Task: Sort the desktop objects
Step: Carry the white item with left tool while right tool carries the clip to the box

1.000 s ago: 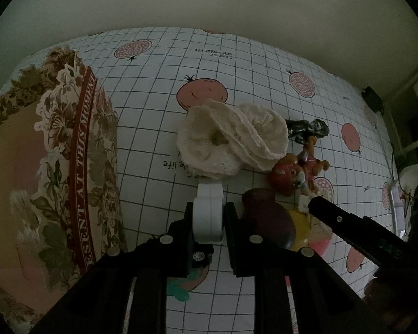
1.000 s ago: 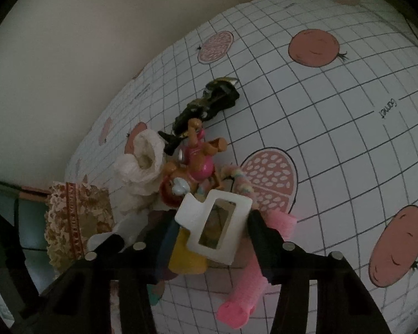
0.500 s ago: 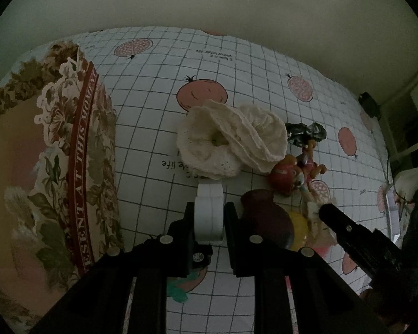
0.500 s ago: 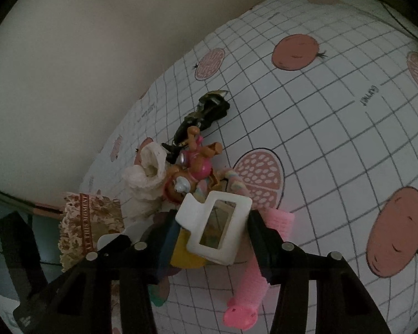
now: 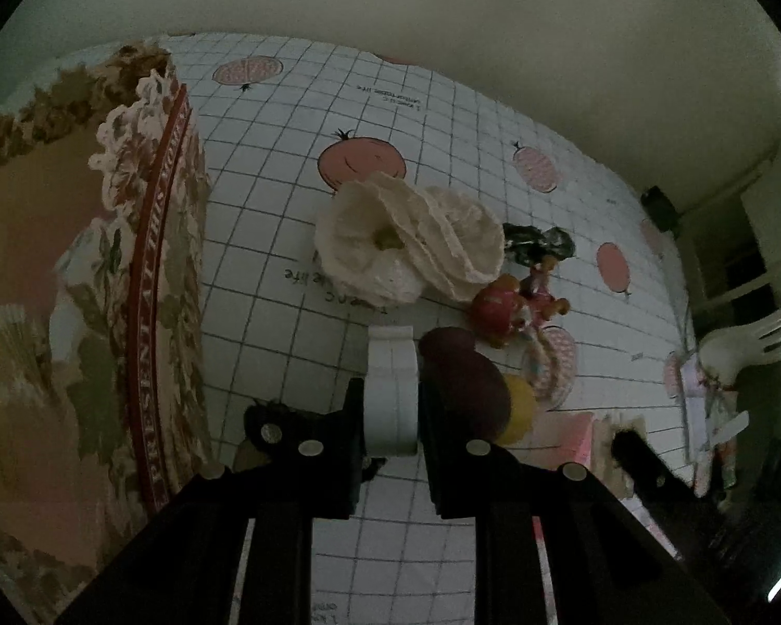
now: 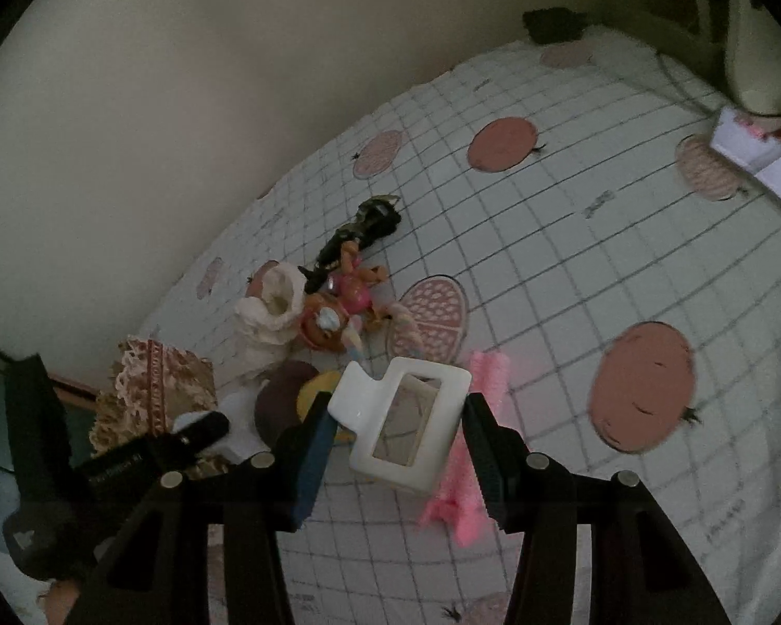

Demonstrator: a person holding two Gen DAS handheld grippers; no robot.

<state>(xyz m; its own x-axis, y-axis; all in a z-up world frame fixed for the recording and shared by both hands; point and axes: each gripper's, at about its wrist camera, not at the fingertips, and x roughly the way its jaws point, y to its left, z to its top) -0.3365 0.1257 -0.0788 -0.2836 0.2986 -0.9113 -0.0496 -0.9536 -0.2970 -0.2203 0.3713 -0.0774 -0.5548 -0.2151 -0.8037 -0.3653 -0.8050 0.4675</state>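
With each claw already loaded, the step in hand appears to be the carry phase of the sort. The left claw [image 5: 390,396] is clamped on a narrow white clip [image 5: 391,390], and the right claw [image 6: 395,427] is clamped across a wide white rectangular hair claw clip [image 6: 406,427], held clear above the counter [image 6: 572,271]. The next move probably calls for taking each held item to its destination; the floral lace-edged container [image 5: 104,312] at the counter's left edge is a likely receiver, though this cannot be confirmed. Release should follow only once a claw is over the chosen place. Remaining on the counter, clustered near its middle, are: one cream lace scrunchie [image 5: 406,239], one dark patterned hair tie [image 6: 364,224], one small doll figure [image 6: 338,307], one dark maroon round item [image 5: 463,385], one yellow item [image 5: 518,406] just beside it, and one pink hair roller [image 6: 468,448]. White packaging [image 6: 765,156] lies at the far right corner.
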